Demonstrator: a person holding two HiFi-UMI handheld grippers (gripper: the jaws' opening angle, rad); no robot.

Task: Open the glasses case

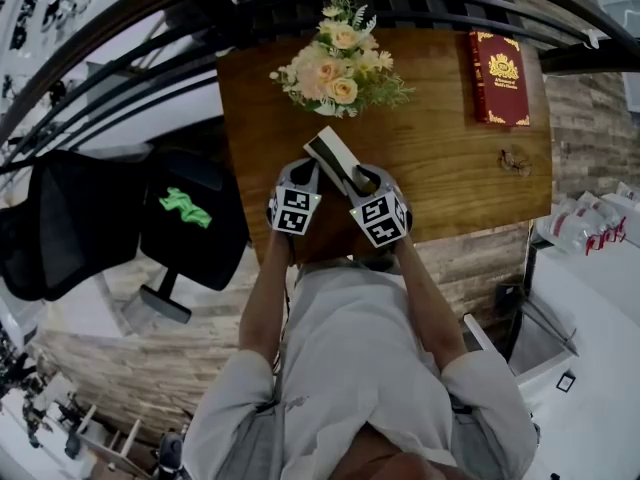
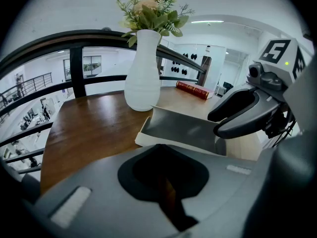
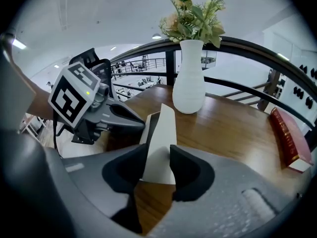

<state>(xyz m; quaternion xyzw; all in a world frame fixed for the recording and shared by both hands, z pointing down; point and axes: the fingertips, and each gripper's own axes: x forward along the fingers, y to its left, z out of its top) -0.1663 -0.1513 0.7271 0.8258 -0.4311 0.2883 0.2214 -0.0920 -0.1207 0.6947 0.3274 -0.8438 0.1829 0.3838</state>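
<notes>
Right tool (image 3: pixel 157 158) clamped on pale flap of glasses case (image 3: pixel 161 128). Case at near edge of bench (image 1: pixel 450 168), grey inside showing. Left tool (image 2: pixel 166 185) just beside case, jaws almost together, nothing between. Vase (image 3: pixel 188 90) behind; red book (image 1: pixel 498 76) well apart.

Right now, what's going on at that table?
A person works a gripper in each hand over a wooden table. The right gripper is clamped on the white flap of the case, and the flap stands lifted, so the grey lining shows. The left gripper sits just short of the case, jaws together with nothing between them. A vase, a book and glasses sit farther back.
</notes>
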